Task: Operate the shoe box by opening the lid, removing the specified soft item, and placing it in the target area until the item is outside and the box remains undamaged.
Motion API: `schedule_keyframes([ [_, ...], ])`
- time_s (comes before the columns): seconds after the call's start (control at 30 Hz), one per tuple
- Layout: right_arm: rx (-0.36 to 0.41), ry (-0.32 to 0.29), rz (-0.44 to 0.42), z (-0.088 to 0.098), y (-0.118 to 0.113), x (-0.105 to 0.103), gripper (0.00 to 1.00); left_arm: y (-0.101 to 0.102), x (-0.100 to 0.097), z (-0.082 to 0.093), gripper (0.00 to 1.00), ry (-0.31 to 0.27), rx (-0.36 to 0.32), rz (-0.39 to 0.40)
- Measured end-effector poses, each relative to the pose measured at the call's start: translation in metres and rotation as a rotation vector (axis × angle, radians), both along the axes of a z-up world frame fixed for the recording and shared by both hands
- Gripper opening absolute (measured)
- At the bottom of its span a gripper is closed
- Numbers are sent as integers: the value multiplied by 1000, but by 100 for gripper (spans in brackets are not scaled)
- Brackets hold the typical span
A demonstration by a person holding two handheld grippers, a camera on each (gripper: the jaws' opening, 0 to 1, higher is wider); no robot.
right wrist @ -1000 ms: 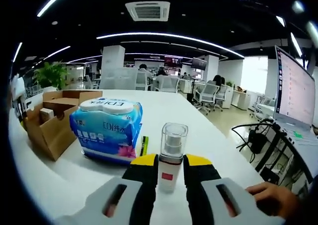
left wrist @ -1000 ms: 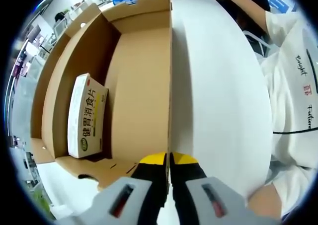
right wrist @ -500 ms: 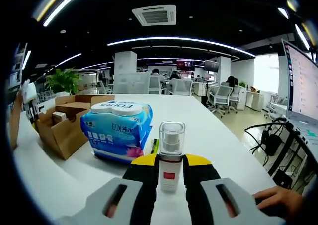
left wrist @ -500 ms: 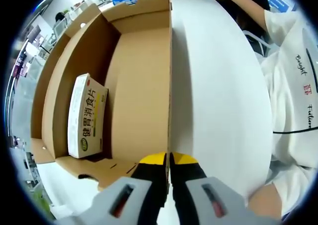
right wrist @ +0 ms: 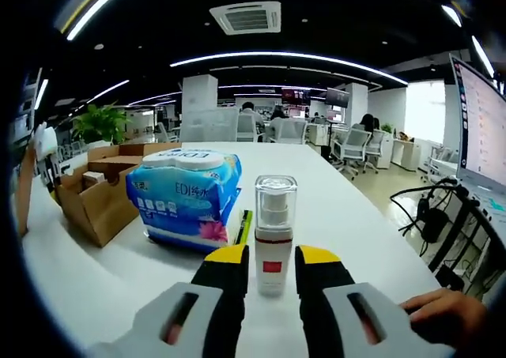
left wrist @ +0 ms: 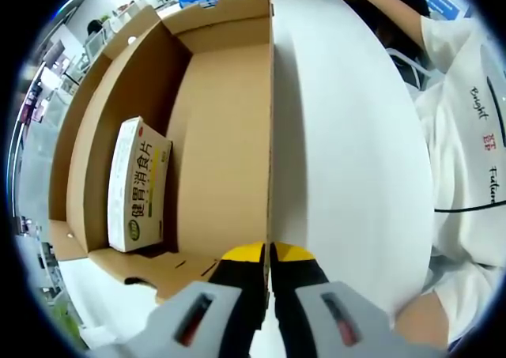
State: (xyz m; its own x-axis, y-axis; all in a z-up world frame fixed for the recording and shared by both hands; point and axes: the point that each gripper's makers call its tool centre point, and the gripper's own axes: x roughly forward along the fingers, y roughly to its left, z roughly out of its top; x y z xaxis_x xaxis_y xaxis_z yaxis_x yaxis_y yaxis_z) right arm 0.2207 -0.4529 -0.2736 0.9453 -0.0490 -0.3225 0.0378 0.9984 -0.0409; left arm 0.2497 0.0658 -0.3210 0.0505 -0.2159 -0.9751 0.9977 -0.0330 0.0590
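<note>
The brown shoe box (left wrist: 118, 97) lies open, and a white-and-yellow carton (left wrist: 138, 186) rests against its left inner wall. My left gripper (left wrist: 269, 257) is shut on the near edge of the raised box lid (left wrist: 229, 137). A blue pack of soft wipes (right wrist: 190, 196) sits on the white table (right wrist: 348, 216), outside the shoe box (right wrist: 95, 192) at its left. My right gripper (right wrist: 273, 263) is open. A clear spray bottle (right wrist: 274, 235) with a red label stands upright between its jaws, with a thin gap on each side.
A person in a white T-shirt (left wrist: 466, 137) stands at the table's right side. A hand (right wrist: 439, 318) rests near my right gripper. A laptop screen (right wrist: 478, 129) stands at the far right, and a green pen (right wrist: 245, 225) lies behind the bottle.
The right gripper's jaws have spread slightly and let go of the spray bottle, which now stands free. The right view has shifted a little. The left view is unchanged.
</note>
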Motion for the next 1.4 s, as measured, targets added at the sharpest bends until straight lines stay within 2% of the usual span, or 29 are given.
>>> schedule_keyframes([
  [0.17,8,-15,-20,3,1,-3,34,0,0,0,2,0,0,0],
  [0.27,19,-43,-41,10,2,-5,36,0,0,0,2,-1,0,0],
  [0.37,51,-62,-49,17,5,-8,38,0,0,0,2,0,-1,-1],
  [0.43,91,-58,-73,18,4,-10,44,0,0,0,2,3,0,-9],
  [0.5,103,-76,-86,23,4,-13,46,0,0,0,2,3,-1,-9],
  [0.57,123,-148,-119,38,2,-15,48,0,0,0,2,4,-1,-2],
  [0.6,123,-154,-121,40,2,-16,52,-1,0,0,2,4,-1,1],
  [0.63,95,-153,-134,43,0,-19,54,-1,0,0,2,4,-1,1],
  [0.67,18,-165,-216,48,-11,-26,54,-1,0,0,2,2,0,0],
  [0.7,-64,-183,-226,55,-14,-29,51,-1,0,0,2,3,0,1],
  [0.83,-55,-202,-213,64,-6,-33,52,-1,0,0,2,5,-1,5],
  [0.93,-99,-224,-219,79,-1,-37,43,-1,-1,0,2,4,0,3],
  [0.97,-84,-237,-224,84,2,-38,43,-1,-1,0,2,4,-1,2],
  [1.1,40,-272,-145,97,23,-34,61,-1,-1,0,2,5,1,5],
  [1.13,52,-286,-104,102,33,-31,61,-1,-1,0,2,5,2,6],
  [1.3,80,-290,-64,113,50,-31,61,-1,0,0,2,6,2,2],
  [1.4,78,-258,-35,112,61,-28,66,-1,0,1,2,6,4,4],
])
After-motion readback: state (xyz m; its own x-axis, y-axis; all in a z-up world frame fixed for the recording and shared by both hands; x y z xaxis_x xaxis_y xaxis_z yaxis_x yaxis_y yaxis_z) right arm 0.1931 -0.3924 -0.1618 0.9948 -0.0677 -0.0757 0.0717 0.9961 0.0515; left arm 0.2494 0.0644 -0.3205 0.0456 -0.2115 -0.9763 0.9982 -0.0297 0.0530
